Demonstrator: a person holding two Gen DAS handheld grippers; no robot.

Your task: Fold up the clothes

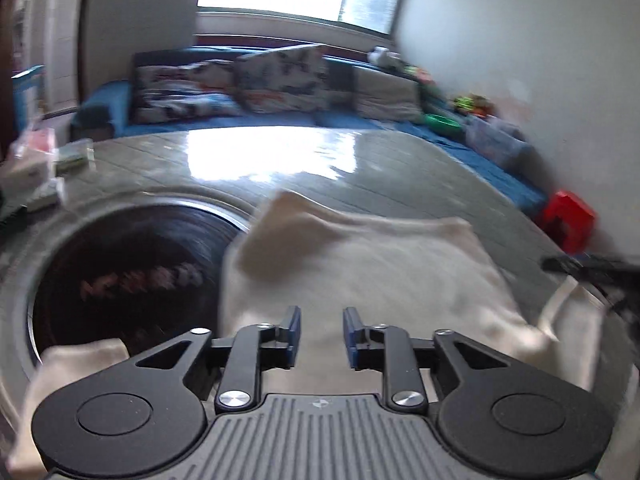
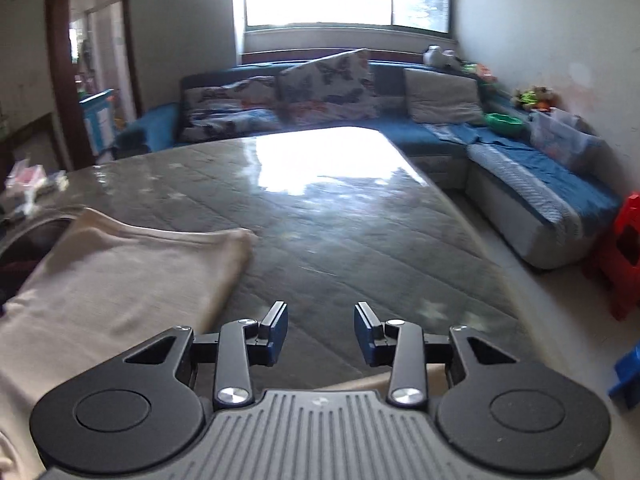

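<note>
Left wrist view: left gripper [image 1: 322, 330] jaws parted, empty, above beige garment [image 1: 360, 264].
Right wrist view: right gripper [image 2: 321, 332] jaws parted, empty, over table [image 2: 320, 216].

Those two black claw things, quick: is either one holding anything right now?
Left gripper: open, holding nothing; the folded cream cloth garment lies beneath it.
Right gripper: open, empty, over the glossy grey table.

- cream knitted garment [image 2: 120, 272], plain, lying on the grey quilted table top [image 2: 340, 240]
- blue sofa [image 2: 420, 132] behind that table, with butterfly-patterned white cushions [image 2: 324, 88]
- red plastic stool [image 2: 624, 256] right of the table
</note>
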